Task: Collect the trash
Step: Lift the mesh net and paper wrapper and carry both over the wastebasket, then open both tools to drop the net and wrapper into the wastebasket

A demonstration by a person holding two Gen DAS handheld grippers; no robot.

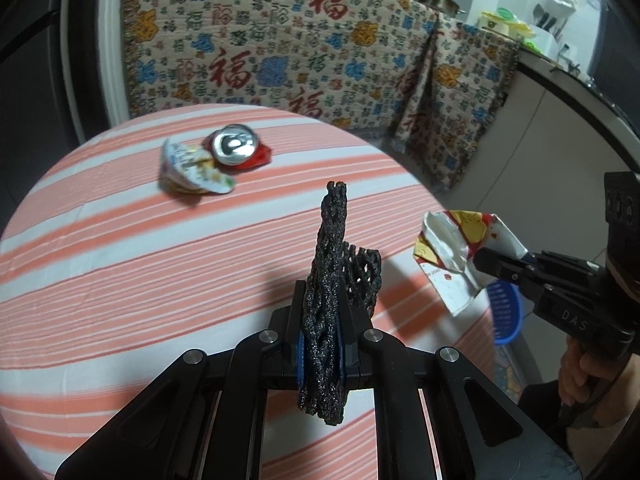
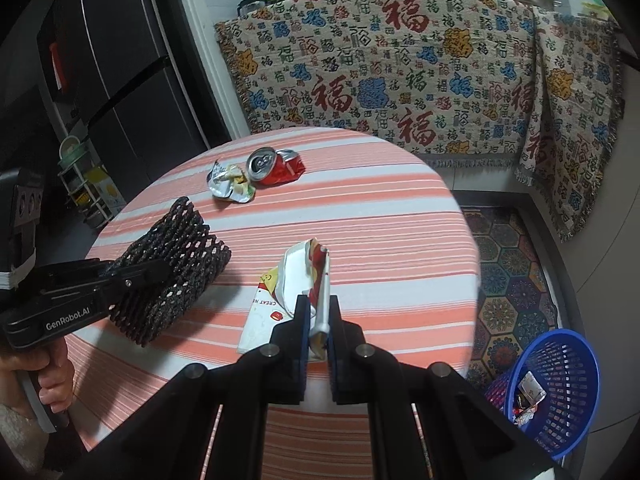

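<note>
My left gripper [image 1: 322, 320] is shut on a black foam net [image 1: 330, 264] and holds it above the striped round table [image 1: 120, 264]; the net also shows in the right wrist view [image 2: 172, 272]. My right gripper [image 2: 318, 316] is shut on a crumpled white, red and yellow carton [image 2: 300, 280], held over the table's near right edge; the carton also shows in the left wrist view [image 1: 456, 252]. A crushed red can [image 2: 274, 166] and a crumpled wrapper [image 2: 230, 184] lie together at the table's far side.
A blue mesh basket [image 2: 560, 392] with some trash inside stands on the floor to the right of the table. A patterned cloth [image 2: 400, 72] covers furniture behind. A dark fridge [image 2: 100, 60] stands at the left.
</note>
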